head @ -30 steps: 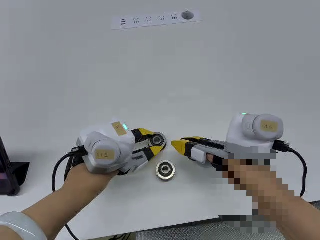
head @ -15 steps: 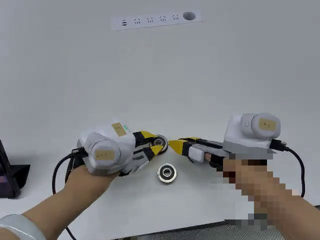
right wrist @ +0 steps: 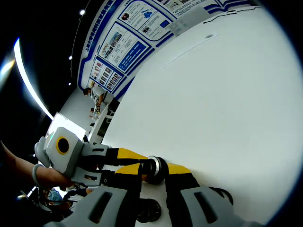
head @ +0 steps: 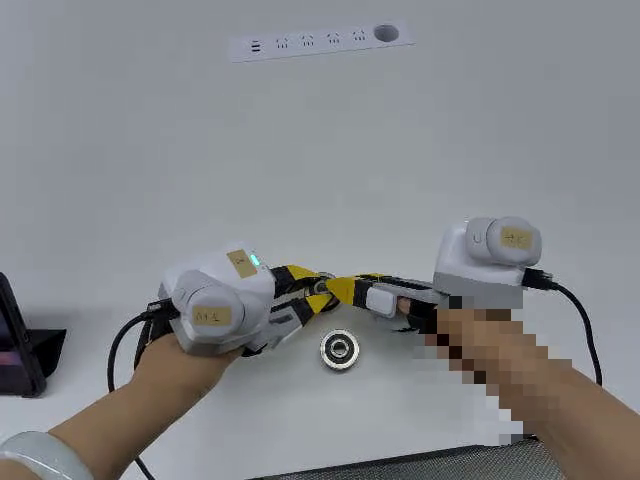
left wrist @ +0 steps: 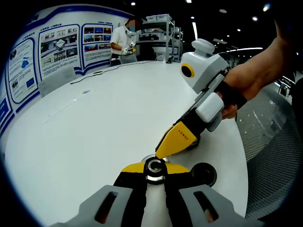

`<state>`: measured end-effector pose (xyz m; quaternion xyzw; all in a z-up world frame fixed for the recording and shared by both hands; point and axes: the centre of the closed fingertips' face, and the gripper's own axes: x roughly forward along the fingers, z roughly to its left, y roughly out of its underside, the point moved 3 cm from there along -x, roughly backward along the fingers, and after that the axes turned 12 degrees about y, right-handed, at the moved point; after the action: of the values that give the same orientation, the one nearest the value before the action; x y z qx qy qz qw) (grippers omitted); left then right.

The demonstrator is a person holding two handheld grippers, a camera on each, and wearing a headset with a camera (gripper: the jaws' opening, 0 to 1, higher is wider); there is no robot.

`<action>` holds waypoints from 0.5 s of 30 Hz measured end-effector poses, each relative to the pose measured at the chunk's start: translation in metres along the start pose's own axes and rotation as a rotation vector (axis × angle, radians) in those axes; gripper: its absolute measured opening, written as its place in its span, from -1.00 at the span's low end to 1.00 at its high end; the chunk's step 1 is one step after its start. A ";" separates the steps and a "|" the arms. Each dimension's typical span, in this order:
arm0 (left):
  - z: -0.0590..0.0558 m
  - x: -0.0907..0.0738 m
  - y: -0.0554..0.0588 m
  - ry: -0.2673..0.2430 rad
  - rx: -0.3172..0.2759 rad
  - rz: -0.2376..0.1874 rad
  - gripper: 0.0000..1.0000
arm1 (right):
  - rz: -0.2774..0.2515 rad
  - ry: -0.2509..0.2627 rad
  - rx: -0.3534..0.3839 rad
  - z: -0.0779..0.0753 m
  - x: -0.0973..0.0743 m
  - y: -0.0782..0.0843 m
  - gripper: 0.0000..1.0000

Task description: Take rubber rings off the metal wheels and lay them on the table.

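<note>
Currently gripping a metal wheel (left wrist: 155, 166) with the left gripper (head: 310, 287), jaws clenched on it just above the white table (head: 400, 170). Pinching the black rubber ring (right wrist: 158, 170) round that same wheel with the right gripper (head: 341, 290), yellow tips pressed to either side, reaching in from the right and meeting the left's tips. Holding both near the middle, toward the near edge. Just nearer, flat on the table and apart from both grippers: a second wheel (head: 340, 350), dark-rimmed. Far across the table, a white power strip (head: 315, 42). At the left edge, a dark device (head: 20, 345) on a stand.
</note>
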<state>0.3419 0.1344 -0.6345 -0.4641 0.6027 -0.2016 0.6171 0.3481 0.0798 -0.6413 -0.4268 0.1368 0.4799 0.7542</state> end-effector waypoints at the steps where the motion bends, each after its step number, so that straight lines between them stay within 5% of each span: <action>1: 0.000 0.000 0.000 -0.001 -0.001 -0.001 -0.73 | 0.003 -0.001 0.002 0.000 0.001 0.000 -0.58; 15: 0.000 0.000 0.001 -0.007 -0.005 -0.007 -0.73 | 0.041 -0.024 0.054 0.001 0.003 0.006 -0.58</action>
<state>0.3423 0.1345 -0.6353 -0.4686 0.5993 -0.2007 0.6172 0.3448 0.0835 -0.6457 -0.3974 0.1493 0.4965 0.7572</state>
